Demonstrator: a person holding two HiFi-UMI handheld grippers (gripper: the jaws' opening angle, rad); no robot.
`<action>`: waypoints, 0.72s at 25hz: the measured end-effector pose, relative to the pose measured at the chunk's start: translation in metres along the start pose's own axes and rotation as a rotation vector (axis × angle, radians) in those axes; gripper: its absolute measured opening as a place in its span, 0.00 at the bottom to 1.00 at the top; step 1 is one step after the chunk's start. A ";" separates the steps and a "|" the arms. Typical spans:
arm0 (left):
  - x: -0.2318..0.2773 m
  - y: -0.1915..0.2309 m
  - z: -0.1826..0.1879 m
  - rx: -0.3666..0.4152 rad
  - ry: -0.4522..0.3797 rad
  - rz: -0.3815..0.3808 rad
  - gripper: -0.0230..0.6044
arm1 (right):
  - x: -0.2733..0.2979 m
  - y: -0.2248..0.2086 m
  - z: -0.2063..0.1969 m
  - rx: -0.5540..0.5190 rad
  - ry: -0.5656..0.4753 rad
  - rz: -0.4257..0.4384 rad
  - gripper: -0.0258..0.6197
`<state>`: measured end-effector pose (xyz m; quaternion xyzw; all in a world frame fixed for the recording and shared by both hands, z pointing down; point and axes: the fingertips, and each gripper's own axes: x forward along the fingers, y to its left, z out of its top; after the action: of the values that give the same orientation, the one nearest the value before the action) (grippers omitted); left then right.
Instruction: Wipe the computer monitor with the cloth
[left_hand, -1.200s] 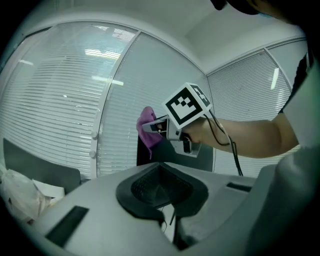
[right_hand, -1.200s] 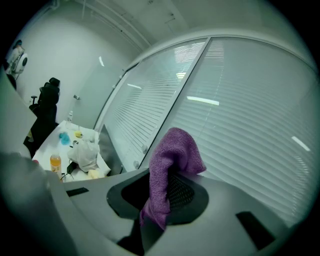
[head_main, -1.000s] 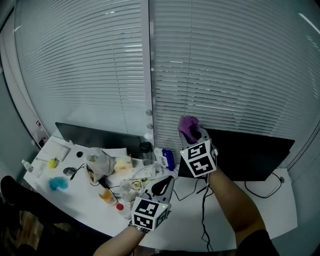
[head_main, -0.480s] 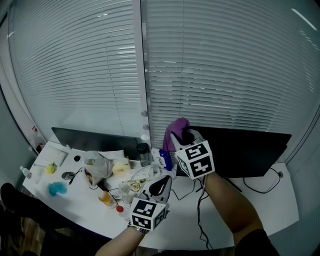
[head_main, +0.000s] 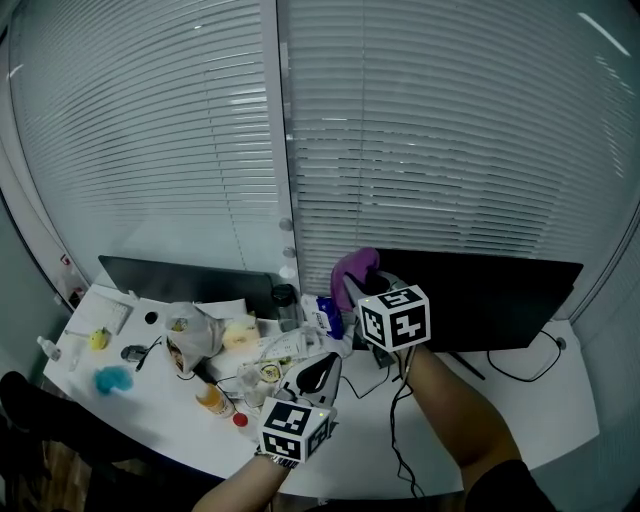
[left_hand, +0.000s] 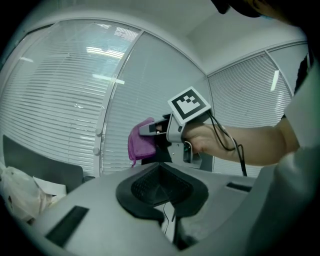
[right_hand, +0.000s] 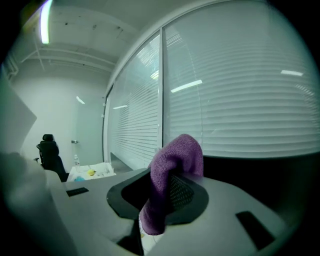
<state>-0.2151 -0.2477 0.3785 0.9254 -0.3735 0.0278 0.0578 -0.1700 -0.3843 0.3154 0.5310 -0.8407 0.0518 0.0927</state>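
Observation:
A black computer monitor (head_main: 490, 300) stands on the right of the white desk (head_main: 500, 420). My right gripper (head_main: 368, 282) is shut on a purple cloth (head_main: 352, 268) and holds it at the monitor's upper left corner. In the right gripper view the cloth (right_hand: 172, 170) hangs folded between the jaws of the right gripper (right_hand: 167, 192), with the dark monitor (right_hand: 265, 175) just behind. My left gripper (head_main: 322, 368) hovers low over the desk's middle, shut with nothing in it. The left gripper view looks past the left gripper (left_hand: 161, 187) up at the cloth (left_hand: 139, 142).
A second dark monitor (head_main: 185, 275) stands at the left. Clutter covers the desk's middle: a plastic bag (head_main: 195, 330), an orange bottle (head_main: 212, 398), a dark cup (head_main: 290, 300) and papers. Cables (head_main: 400, 440) run over the desk's right part. Closed window blinds (head_main: 420, 150) rise behind.
My right gripper has carried the cloth left and slightly down along the monitor's top, to its upper left corner. The left gripper has stayed where it was.

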 end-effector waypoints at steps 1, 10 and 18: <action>-0.003 -0.002 0.001 0.001 0.001 0.000 0.05 | -0.003 0.002 0.000 0.007 0.003 0.000 0.16; 0.001 -0.003 -0.017 0.008 0.040 0.011 0.05 | 0.002 -0.003 -0.031 0.069 0.046 0.009 0.16; 0.012 0.005 -0.042 -0.028 0.092 0.017 0.05 | 0.019 -0.007 -0.070 0.096 0.108 0.020 0.16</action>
<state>-0.2103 -0.2536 0.4212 0.9191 -0.3785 0.0656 0.0875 -0.1649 -0.3906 0.3873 0.5227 -0.8364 0.1218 0.1116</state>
